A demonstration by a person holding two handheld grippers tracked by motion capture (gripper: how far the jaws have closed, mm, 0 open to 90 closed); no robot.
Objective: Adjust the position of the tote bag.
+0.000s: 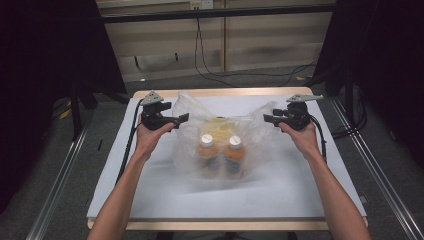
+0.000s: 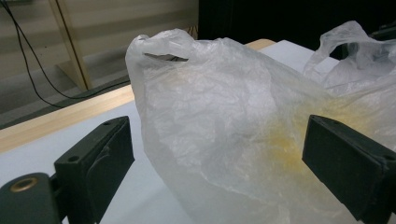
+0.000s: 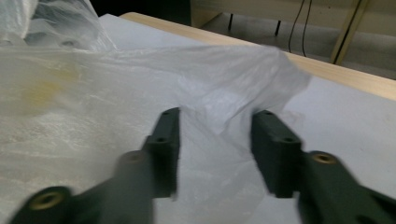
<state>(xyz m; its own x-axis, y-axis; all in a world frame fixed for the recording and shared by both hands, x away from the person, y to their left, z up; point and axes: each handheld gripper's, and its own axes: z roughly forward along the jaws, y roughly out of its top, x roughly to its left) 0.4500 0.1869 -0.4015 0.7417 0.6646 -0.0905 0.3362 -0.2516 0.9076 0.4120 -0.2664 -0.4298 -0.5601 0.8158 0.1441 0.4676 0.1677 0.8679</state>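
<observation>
A plastic bag (image 1: 220, 137) lay mid-tabletop (image 1: 280, 195), two bottles (image 1: 221, 150) side by side inside it; the left hand-held gripper (image 1: 183, 119) flanked its left, the right hand-held gripper (image 1: 269, 119) its right.

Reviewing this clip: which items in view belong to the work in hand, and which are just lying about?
In the job:
- clear plastic bag
- two orange-labelled bottles inside it
- yellow packet inside it
- left gripper, open at the bag
- right gripper, jaws around a bag fold

Lying about:
- floor cables
- white table cover

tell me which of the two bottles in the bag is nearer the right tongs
The bottle on the right in the high view, lying inside the plastic bag. It sits on the right tongs' side; the other bottle lies beside it, toward the left tongs.
</observation>
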